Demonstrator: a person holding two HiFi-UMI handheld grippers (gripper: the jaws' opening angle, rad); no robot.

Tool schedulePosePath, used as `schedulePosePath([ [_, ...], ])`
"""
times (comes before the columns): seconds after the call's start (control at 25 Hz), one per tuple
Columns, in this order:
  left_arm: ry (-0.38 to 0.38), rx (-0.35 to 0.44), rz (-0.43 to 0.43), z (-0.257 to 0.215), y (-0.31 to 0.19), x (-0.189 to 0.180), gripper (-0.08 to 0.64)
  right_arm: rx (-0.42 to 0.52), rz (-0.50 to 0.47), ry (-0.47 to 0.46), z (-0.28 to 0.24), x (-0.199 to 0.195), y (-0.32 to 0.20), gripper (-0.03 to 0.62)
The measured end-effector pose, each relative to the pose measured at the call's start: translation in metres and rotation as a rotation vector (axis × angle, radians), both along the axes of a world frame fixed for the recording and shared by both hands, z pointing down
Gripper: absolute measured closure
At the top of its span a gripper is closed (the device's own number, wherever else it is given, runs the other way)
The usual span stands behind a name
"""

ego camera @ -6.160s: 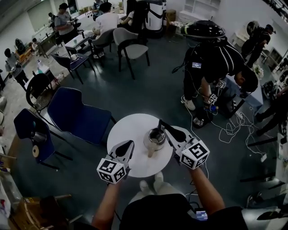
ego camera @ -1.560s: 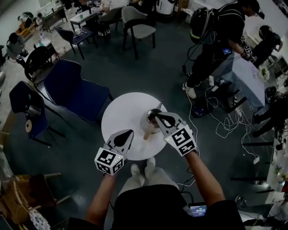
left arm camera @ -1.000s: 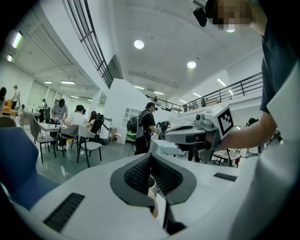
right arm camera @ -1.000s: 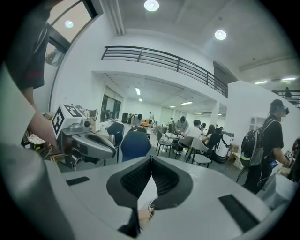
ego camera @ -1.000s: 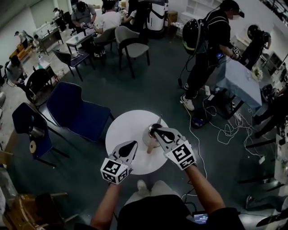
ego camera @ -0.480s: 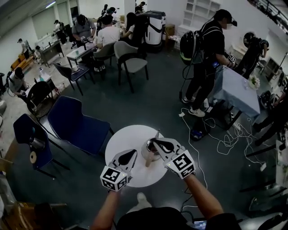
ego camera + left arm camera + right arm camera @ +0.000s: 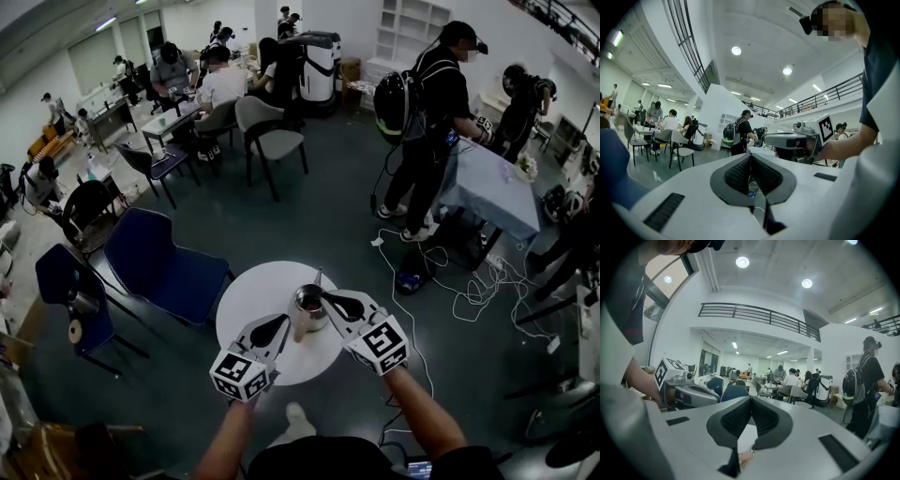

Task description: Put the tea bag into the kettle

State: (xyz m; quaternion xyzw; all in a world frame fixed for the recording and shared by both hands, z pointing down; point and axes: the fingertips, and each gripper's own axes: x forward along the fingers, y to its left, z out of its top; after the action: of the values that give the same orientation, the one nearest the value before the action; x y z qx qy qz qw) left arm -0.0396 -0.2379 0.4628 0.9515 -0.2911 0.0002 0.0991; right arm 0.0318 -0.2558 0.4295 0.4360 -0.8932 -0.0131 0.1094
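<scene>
A steel kettle (image 7: 307,302) with a wooden handle (image 7: 299,328) stands open on the small round white table (image 7: 255,292). My right gripper (image 7: 325,297) is shut, its tip at the kettle's right rim; in the right gripper view (image 7: 751,399) the pads meet with nothing seen between them, and a bit of the kettle's rim (image 7: 751,449) shows below. My left gripper (image 7: 281,322) is shut too, hovering just left of the handle; its own view (image 7: 750,157) shows closed pads. No tea bag is visible in any view.
Two dark blue chairs (image 7: 165,260) stand left of the table. A person with a backpack (image 7: 427,98) stands by a cloth-covered table (image 7: 492,187) at the right. Cables (image 7: 473,274) lie on the floor there. More people and chairs fill the back.
The head view has tilted up, showing more of the room. Both grippers stay shut near the kettle; the left one has come a little closer to its handle.
</scene>
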Motion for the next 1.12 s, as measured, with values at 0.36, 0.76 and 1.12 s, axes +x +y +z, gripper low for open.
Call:
schedulePosePath([
  [0.36,-0.013,0.065,0.013,-0.029,0.071,0.032,0.543,0.039,-0.016,-0.010,-0.027,0.021,0.067,0.572],
  [0.76,-0.035,0.122,-0.005,-0.055,0.143,0.061,0.543,0.070,-0.012,-0.083,-0.047,0.057,0.143,0.574],
  [1.12,-0.048,0.133,-0.011,-0.055,0.208,0.079,0.543,0.089,-0.026,-0.115,-0.052,0.072,0.203,0.574],
])
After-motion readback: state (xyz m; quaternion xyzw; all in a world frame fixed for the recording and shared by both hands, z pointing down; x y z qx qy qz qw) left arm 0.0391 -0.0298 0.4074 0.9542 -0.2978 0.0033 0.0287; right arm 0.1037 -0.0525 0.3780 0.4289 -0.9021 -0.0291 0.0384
